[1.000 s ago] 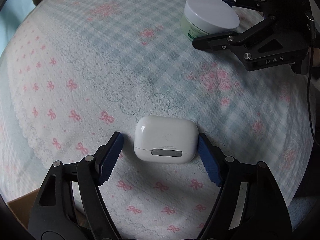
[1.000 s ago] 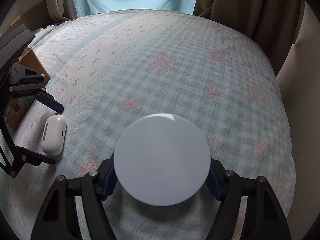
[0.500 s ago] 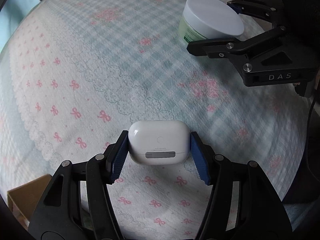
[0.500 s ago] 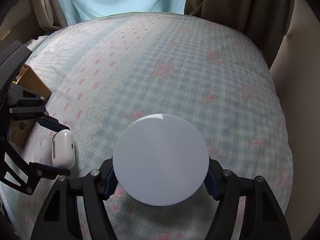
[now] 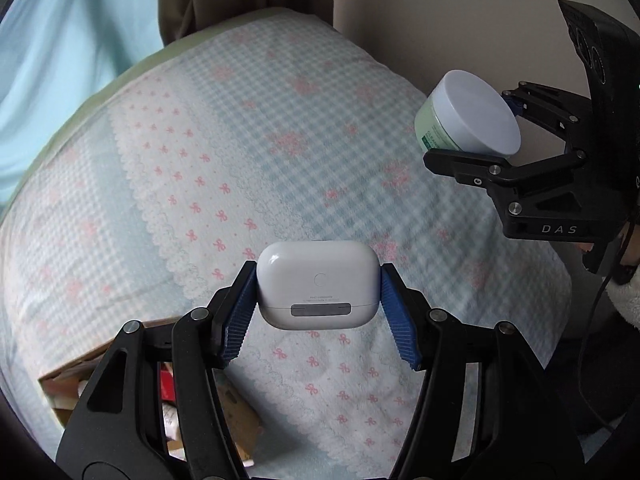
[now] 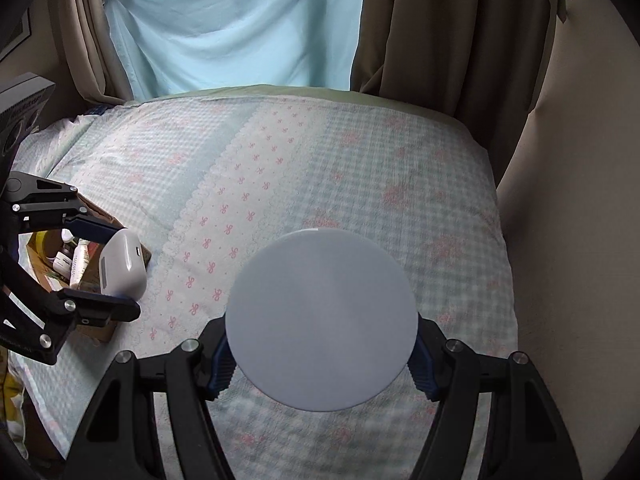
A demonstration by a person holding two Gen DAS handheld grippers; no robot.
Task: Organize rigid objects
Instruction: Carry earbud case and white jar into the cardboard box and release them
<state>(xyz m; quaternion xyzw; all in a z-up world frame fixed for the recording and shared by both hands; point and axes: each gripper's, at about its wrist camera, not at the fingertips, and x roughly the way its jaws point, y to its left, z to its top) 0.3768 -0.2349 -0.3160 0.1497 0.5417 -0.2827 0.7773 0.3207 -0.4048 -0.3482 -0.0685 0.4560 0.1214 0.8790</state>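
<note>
Earbud case [image 5: 318, 284], frame centre, clamped by left gripper [image 5: 318, 300] above the bed [image 5: 280, 152]; right gripper [image 6: 320, 356] holds cream jar [image 6: 320, 320]. Carry each level to the cardboard box [image 6: 96, 216], lower left, before releasing.

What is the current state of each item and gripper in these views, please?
Earbud case: lid shut, held off the bedspread.
Cream jar: lid on, tilted, lifted clear of the bed.
Left gripper: jaws shut on the earbud case.
Right gripper: jaws shut on the cream jar.
Cardboard box: open, with tubes and small items inside.
Bedspread: spread flat.
</note>
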